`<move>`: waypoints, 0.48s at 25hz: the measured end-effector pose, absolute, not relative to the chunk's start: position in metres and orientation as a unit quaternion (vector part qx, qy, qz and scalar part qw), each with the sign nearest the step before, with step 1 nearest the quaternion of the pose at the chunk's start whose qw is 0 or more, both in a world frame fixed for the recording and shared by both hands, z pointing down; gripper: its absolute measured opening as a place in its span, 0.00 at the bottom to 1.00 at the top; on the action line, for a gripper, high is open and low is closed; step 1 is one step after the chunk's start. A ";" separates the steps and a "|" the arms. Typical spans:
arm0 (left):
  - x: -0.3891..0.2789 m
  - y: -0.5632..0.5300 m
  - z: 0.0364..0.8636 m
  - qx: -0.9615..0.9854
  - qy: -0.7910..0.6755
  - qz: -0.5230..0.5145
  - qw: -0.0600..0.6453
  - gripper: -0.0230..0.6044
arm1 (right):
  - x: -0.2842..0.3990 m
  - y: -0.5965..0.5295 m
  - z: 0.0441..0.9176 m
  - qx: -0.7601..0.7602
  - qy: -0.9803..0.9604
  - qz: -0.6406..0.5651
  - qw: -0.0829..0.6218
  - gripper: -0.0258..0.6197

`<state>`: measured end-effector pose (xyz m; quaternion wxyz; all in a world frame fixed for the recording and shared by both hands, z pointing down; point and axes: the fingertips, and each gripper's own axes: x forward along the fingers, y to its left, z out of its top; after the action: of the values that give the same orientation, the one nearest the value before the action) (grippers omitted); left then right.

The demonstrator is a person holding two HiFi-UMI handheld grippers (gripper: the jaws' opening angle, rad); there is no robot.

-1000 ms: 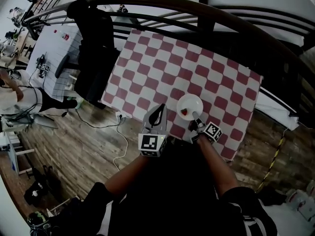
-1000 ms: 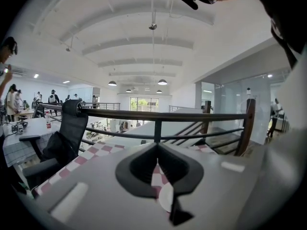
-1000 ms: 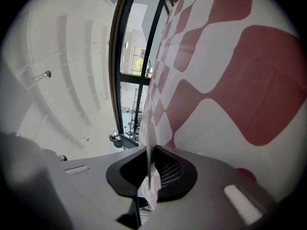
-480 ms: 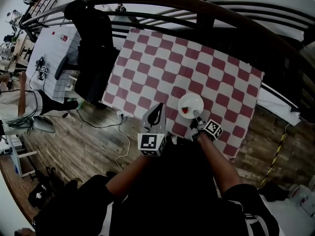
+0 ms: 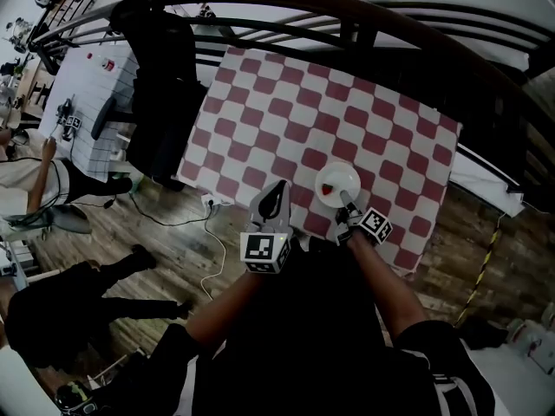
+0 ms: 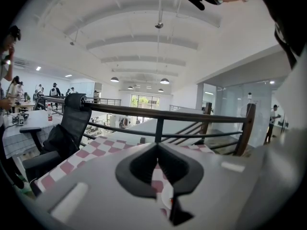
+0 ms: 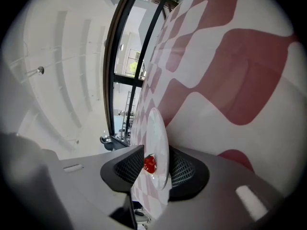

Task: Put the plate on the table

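Small white round plate, red strawberry-like mark near its rim, lying flat on the red-and-white chequered table, not far from the table's front edge and well clear of the dark metal railing behind.

Right gripper at the plate's near rim, jaws having just been opening and now narrowly parted, the rim between them. From the right gripper view: plate edge-on between the two black ribbed pads, a clear gap on the side of the red mark. On the underside, hard to tell whether the other pad touches the plate or merely sits close.

Left gripper just beside, over the table's front edge, jaws together and holding nothing. Only chequered cloth visible through the slit in the left gripper view.

Judged the letting-go step: plate down, placing as good as done, grip not yet fully cleared.

Next called for, by this reading: widening the right jaws enough to free the rim on both faces, then drawing the gripper straight back toward the person, low and level. Worth avoiding any lift or sideways pull while a pad sits under the rim; so near the edge, a snagged plate could be dragged or tipped toward the wooden floor.
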<state>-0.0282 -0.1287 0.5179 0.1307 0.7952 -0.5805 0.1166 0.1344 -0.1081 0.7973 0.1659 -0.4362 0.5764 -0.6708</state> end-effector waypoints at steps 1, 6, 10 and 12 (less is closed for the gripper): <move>-0.030 -0.128 0.518 0.795 -0.581 0.115 0.131 0.05 | 0.134 -0.107 0.796 -0.439 0.576 -0.670 0.161 0.24; -0.035 -0.126 0.520 0.796 -0.577 0.109 0.144 0.05 | 0.134 -0.102 0.793 -0.472 0.558 -0.668 0.137 0.36; -0.029 -0.126 0.520 0.808 -0.562 0.111 0.139 0.05 | 0.132 -0.101 0.789 -0.487 0.561 -0.661 0.102 0.47; -0.027 -0.127 0.520 0.813 -0.556 0.111 0.132 0.05 | 0.133 -0.101 0.788 -0.499 0.563 -0.653 0.082 0.53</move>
<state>-0.0271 -0.1265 0.5197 0.1323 0.8128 -0.5564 0.1109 0.1326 -0.1010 0.7875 0.0818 -0.4992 0.5632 -0.6533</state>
